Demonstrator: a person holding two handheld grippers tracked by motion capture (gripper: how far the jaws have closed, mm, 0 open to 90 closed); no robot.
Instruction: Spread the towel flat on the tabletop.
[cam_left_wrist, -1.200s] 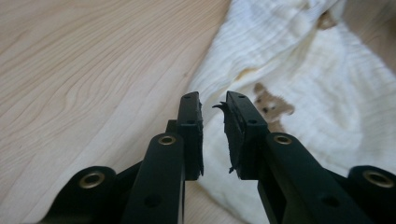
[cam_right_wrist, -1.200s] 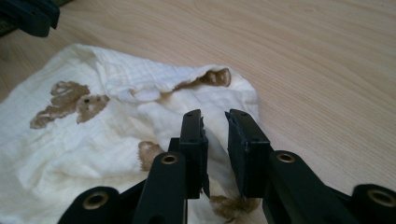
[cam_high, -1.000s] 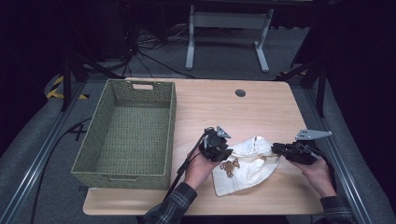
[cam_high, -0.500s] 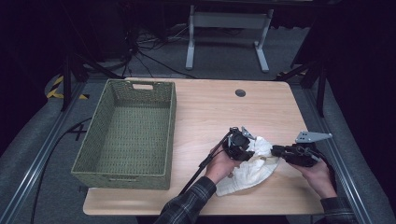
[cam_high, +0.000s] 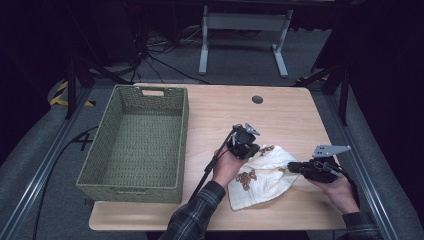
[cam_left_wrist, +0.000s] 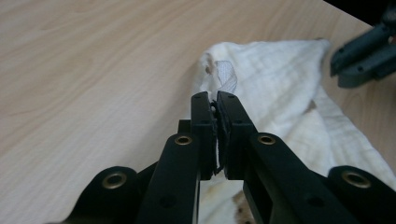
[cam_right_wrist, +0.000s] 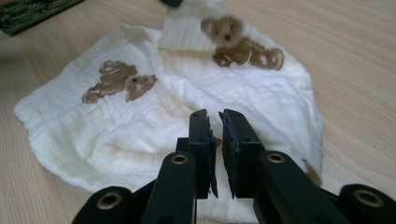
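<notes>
One cream cloth (cam_high: 263, 172), crinkled weave, brown bear prints, lying rumpled lower right of centre on pale wood table (cam_high: 215, 107). Spread wider than half a second ago, upper corner drawn up-left. Left gripper (cam_high: 248, 144) pinching that upper edge, moved slightly up-frame since then. Right gripper (cam_high: 291, 167) at cloth's right edge, jaws nearly together on a fold. One green woven basket (cam_high: 112, 118), rectangular, at left.

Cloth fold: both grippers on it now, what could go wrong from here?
1. The left gripper pinches the white cloth by a thin edge near its tag; a pull might slip it free.
2. The right gripper grips the opposite edge, so uneven pulls could bunch the fold.
3. The basket sits apart, unaffected.
</notes>
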